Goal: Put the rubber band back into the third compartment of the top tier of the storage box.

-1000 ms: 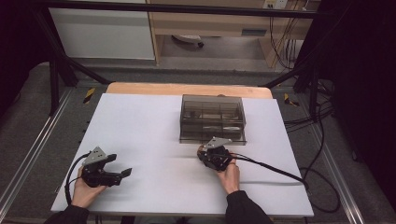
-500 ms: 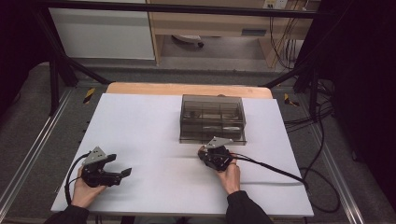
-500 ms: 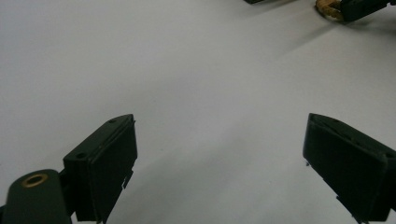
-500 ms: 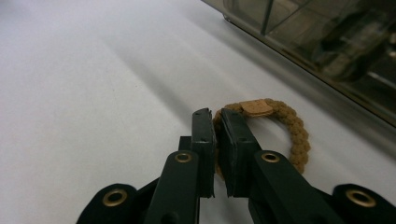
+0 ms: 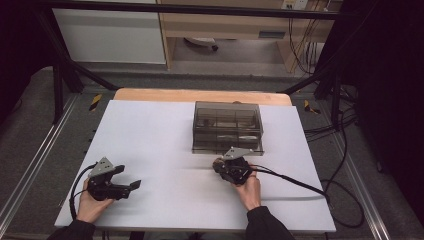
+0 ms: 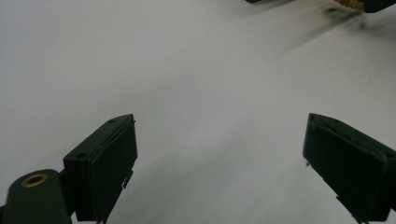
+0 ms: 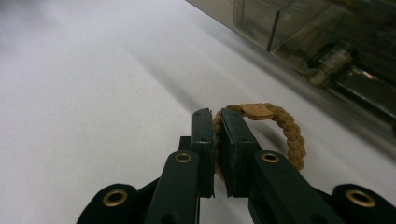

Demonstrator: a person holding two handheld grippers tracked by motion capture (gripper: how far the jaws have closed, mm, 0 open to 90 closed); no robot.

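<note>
your right gripper (image 7: 215,116) has its jaws pressed together on a tan braided ring (image 7: 280,128), a small loop of woven cord with a flat tab at its far side. the jaws pinch the loop's near-left arc, so the strand runs up between the two black pads and the rest of the ring curves out to the right of them, open and free. in the right gripper view the loop sits just above the white bench (image 7: 93,84), and whether its lower edge touches the surface cannot be told.

from the high view, your right gripper (image 5: 219,165) is near the front edge of the smoky clear compartment box (image 5: 227,127), just beside its near wall but apart from it, with the braided ring (image 5: 217,164) at the tip of the jaws on their left side. your right hand (image 5: 248,187) wraps the body from behind.

your left gripper (image 5: 134,185) rests well apart at the bench's (image 5: 150,130) near-left corner, held in your left hand (image 5: 89,206). its jaws stand wide apart over bare white surface, holding nothing, as the left gripper view (image 6: 219,154) shows.
</note>
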